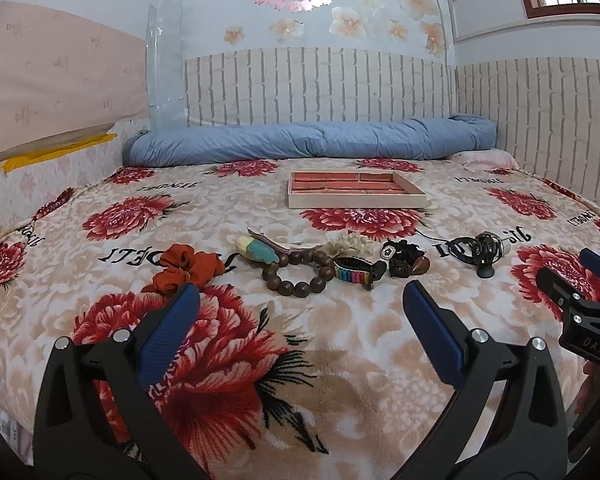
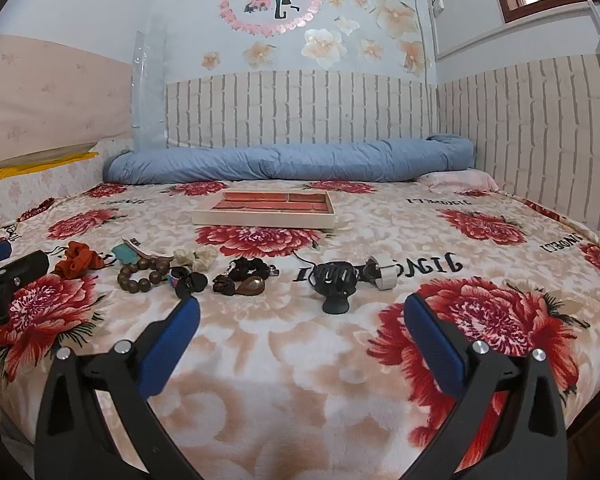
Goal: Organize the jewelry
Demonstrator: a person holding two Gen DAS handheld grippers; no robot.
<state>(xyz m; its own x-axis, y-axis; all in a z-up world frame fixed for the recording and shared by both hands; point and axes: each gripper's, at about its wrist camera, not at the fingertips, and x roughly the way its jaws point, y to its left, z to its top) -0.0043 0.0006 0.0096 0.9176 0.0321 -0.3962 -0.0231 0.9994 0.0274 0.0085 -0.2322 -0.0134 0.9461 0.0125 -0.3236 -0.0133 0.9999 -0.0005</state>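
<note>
lying crosswise, jewelry tray (image 1: 356, 200) beyond wooden bead bracelet (image 1: 296, 274).

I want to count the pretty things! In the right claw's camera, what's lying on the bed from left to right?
Orange scrunchie → wooden bead bracelet → black scrunchie → black claw clip → white band.

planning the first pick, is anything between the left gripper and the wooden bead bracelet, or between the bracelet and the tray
Nothing visible blocks it. The left gripper is open, with bare blanket up to the wooden bead bracelet. Toward the tray, only a teal and cream piece touches the bracelet's far-left edge, avoidable by lifting.
</note>
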